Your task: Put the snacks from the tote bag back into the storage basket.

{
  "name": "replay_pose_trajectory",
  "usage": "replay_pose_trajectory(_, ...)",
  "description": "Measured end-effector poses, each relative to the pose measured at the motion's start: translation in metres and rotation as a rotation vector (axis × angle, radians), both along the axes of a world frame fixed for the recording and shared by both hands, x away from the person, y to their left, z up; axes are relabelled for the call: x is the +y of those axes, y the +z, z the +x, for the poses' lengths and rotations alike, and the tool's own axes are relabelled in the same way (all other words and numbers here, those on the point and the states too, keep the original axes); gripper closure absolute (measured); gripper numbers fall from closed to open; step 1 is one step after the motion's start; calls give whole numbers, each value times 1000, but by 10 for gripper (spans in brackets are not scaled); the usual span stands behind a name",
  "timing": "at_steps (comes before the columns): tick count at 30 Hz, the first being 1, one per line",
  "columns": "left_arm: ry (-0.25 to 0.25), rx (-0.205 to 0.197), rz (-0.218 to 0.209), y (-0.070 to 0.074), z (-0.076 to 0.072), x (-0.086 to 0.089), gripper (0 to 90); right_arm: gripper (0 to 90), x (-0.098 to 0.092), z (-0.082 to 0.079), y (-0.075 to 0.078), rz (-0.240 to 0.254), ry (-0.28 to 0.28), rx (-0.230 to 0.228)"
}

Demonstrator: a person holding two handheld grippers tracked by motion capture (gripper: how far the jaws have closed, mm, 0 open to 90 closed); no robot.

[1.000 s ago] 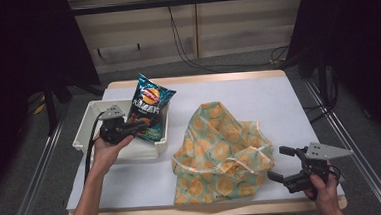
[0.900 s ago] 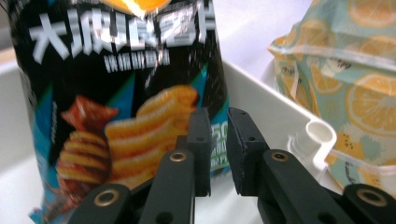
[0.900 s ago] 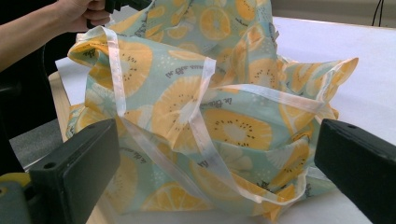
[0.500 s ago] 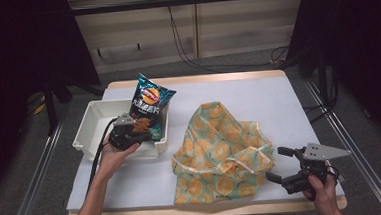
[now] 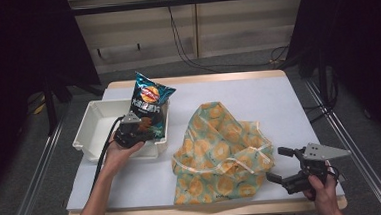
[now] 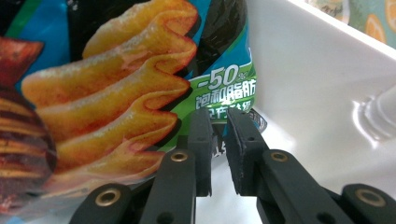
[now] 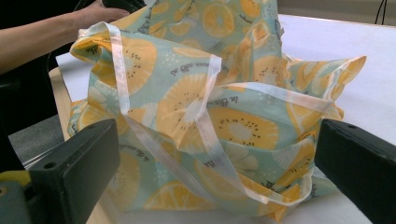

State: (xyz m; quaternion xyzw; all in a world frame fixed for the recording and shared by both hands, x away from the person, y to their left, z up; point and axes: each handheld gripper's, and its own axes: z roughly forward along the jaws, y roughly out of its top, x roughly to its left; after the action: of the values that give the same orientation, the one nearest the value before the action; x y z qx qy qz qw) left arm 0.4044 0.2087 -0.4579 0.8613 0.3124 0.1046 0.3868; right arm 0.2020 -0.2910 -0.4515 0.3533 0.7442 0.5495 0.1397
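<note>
While my left gripper (image 5: 139,132) sits at the near wall of the white bin (image 5: 90,124), its jaws stand nearly together, clamped on the thin bottom edge of the chip bag (image 5: 148,101). Seen in the left gripper view, that edge (image 6: 218,122) runs up between my two pads, and the printed bag face fills the space above and to the left of them. Beyond the grip point the bag rises upright, tilted, with its lower end inside the bin and its top above the rim. My right gripper (image 5: 280,164) rests at the near right table corner, jaws wide apart, clamped on nothing. Just ahead of it lies the crumpled fruit-print cloth bag (image 7: 219,112), clear of both pads.
</note>
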Motion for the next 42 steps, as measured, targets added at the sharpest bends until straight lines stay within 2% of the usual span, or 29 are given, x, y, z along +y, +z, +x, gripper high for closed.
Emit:
replay_pose_trajectory(4,1,13,-8,-1,5,0,806,0,0,1,0,1,-3,1)
replay_pose_trajectory(6,4,18,6,0,8,0,809,0,0,1,0,3,-3,1)
replay_pose_trajectory(7,7,16,-3,-1,9,-2,810,0,0,1,0,3,-4,1)
replay_pose_trajectory(11,-10,17,34,1,13,-7,823,0,0,1,0,2,-4,1)
replay_pose_trajectory(14,-24,21,31,3,16,-8,822,0,0,1,-1,2,-4,1)
replay_pose_trajectory(18,-29,7,50,7,19,-11,817,0,0,2,-1,0,-5,2)
replay_pose_trajectory(19,-14,2,33,7,20,-12,817,0,0,2,-1,0,-4,2)
replay_pose_trajectory(23,1,-7,48,8,25,-13,806,0,-1,1,-1,1,-5,2)
replay_pose_trajectory(25,6,1,33,8,26,-14,797,0,-1,1,-1,1,-6,3)
replay_pose_trajectory(26,10,-8,48,9,25,-14,791,0,-1,1,-1,1,-5,3)
replay_pose_trajectory(29,-26,-11,36,13,20,-17,773,0,-1,0,0,0,-2,3)
replay_pose_trajectory(33,-60,-35,30,24,20,-20,788,0,-1,1,-1,0,-5,3)
replay_pose_trajectory(34,-66,-30,9,24,20,-22,790,0,0,1,0,0,-5,5)
replay_pose_trajectory(36,-75,-30,31,25,23,-25,784,0,0,1,0,-2,-5,2)
replay_pose_trajectory(37,-83,-15,22,22,24,-27,772,0,0,1,0,0,-7,3)
replay_pose_trajectory(39,-68,-19,54,18,27,-30,760,0,0,1,-1,-2,-5,5)
replay_pose_trajectory(41,-50,-15,50,15,29,-30,759,0,-1,1,-1,-2,-4,2)
replay_pose_trajectory(42,-35,-28,41,14,30,-31,760,0,-1,0,-1,0,-5,4)
